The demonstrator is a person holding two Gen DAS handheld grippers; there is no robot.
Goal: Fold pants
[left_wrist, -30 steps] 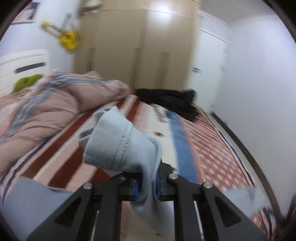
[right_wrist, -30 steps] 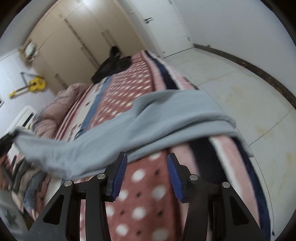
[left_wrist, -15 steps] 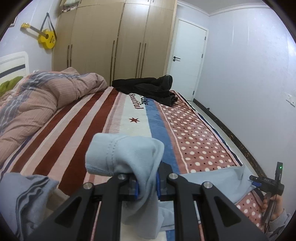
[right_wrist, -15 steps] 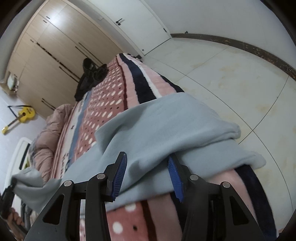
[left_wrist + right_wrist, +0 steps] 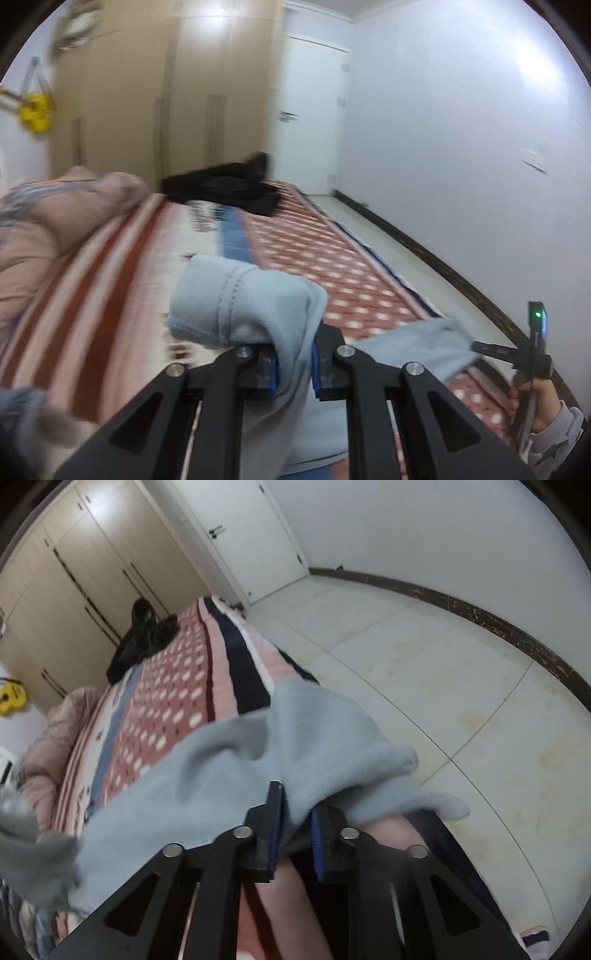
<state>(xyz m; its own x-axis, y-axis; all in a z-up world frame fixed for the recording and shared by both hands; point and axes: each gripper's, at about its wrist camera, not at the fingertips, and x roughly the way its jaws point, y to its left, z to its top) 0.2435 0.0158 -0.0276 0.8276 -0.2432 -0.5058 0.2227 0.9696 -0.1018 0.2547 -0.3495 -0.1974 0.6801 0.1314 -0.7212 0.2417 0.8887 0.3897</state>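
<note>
Judging by its limp drape over the bed (image 5: 229, 672), the pants (image 5: 236, 760) are soft and light. The left gripper (image 5: 293, 363) holds a bunched end tightly; the right gripper (image 5: 295, 825) fingers are closing on the other edge, a good hold.

Both wrist views look close along their fingers, angled down over the bed (image 5: 314, 243), sharing the wardrobe (image 5: 66, 602).

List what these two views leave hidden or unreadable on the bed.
- Left wrist view: print on the blanket is motion-blurred, unreadable.
- Right wrist view: whether the right tongs, closing, already pinch the pants; cloth covers the tips.
- Both views: the pants' full shape, cut off by the edges.
</note>
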